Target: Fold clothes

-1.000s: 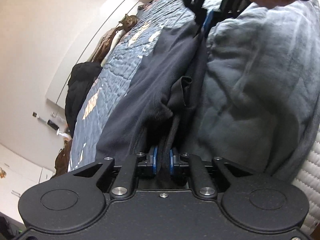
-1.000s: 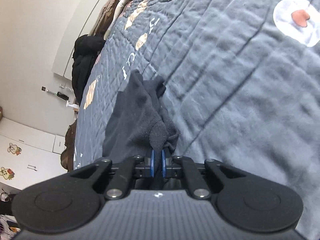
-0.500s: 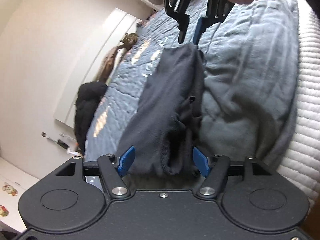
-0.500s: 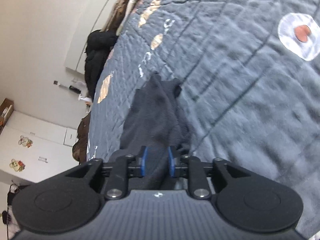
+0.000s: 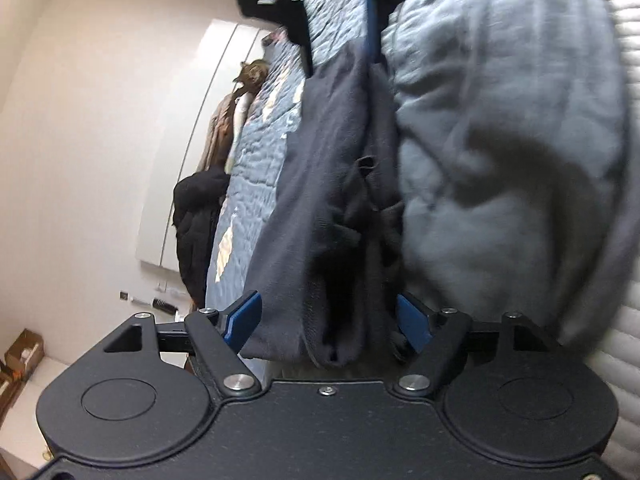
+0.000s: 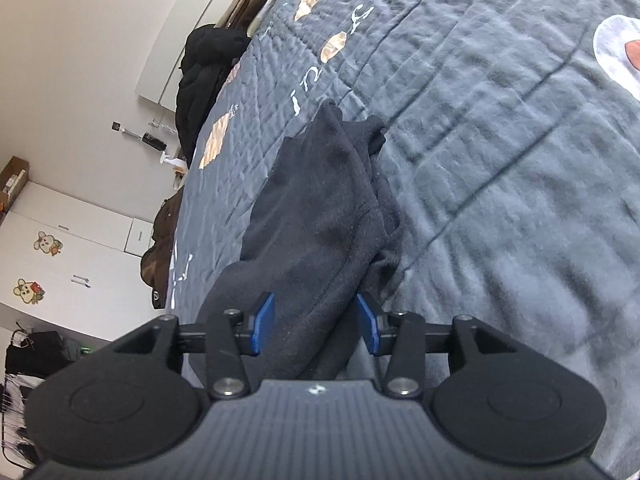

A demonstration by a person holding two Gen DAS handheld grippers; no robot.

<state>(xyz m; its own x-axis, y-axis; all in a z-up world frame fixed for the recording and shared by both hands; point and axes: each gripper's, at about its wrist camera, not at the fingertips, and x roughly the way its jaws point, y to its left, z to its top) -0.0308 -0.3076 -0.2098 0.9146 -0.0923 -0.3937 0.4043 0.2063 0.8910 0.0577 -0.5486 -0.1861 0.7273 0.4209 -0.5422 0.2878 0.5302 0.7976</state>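
A dark navy garment [image 5: 320, 216] lies bunched lengthwise on the blue-grey quilted bedspread [image 5: 256, 152]. My left gripper [image 5: 330, 318] is open, its blue pads on either side of the garment's near end without pinching it. At the top of the left wrist view the other gripper [image 5: 340, 12] hangs over the garment's far end. In the right wrist view the same dark garment [image 6: 316, 220] runs away from me over the quilt [image 6: 500, 120]. My right gripper [image 6: 314, 322] is open, its pads astride the cloth.
A grey fleece blanket [image 5: 500, 140] is heaped right of the garment, beside a white ribbed surface [image 5: 624, 380]. Black and brown clothes [image 6: 208, 72] are piled along the bed's far edge by the wall. White cupboards [image 6: 68, 248] with stickers stand at lower left.
Both grippers were shut on the dark garment a second ago; both have opened and let it go. The garment now lies slack on the bed, and the right gripper has drawn back a little.
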